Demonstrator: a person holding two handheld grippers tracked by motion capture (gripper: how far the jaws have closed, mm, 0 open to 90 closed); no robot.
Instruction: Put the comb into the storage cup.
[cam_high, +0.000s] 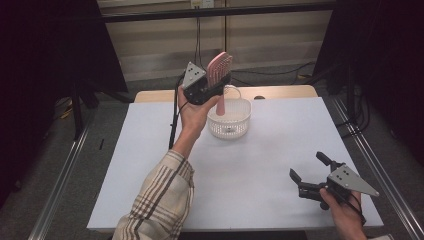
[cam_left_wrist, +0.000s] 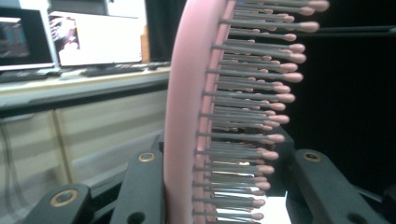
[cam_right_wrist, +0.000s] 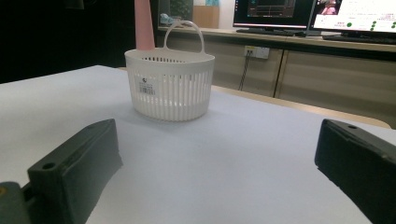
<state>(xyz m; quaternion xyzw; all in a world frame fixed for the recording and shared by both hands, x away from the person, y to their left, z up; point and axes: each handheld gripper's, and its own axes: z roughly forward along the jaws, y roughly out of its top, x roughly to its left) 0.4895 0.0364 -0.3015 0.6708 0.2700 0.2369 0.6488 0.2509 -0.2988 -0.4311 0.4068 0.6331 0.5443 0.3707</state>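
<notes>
Clamped across the head of a pink hairbrush (cam_high: 219, 69), the jaws of the left gripper (cam_high: 216, 82) hold it upright above the white plastic basket (cam_high: 228, 118) in the high view, the handle pointing down with its tip at or just inside the basket's rim. The basket stands at the far middle of the white table (cam_high: 150, 165). The right gripper (cam_high: 309, 176) rests near the table's near right corner, its jaws spread wide with nothing between them.

Left gripper view: the brush head (cam_left_wrist: 187, 116) stands between the two black jaws, back against one and bristles (cam_left_wrist: 252, 112) toward the other; monitors on a side counter (cam_left_wrist: 70, 81) lie behind.

Right gripper view: both jaws stand far apart over bare table, well short of the basket (cam_right_wrist: 170, 84). The pink handle (cam_right_wrist: 144, 25) comes down behind the basket's far rim, beside the looped carrying handle (cam_right_wrist: 185, 32).

Step in hand, as judged: lowering the brush into the basket, handle first. The next move calls for a further straight descent until the handle is well inside, then parting the jaws; releasing too high could tip the light basket.
</notes>
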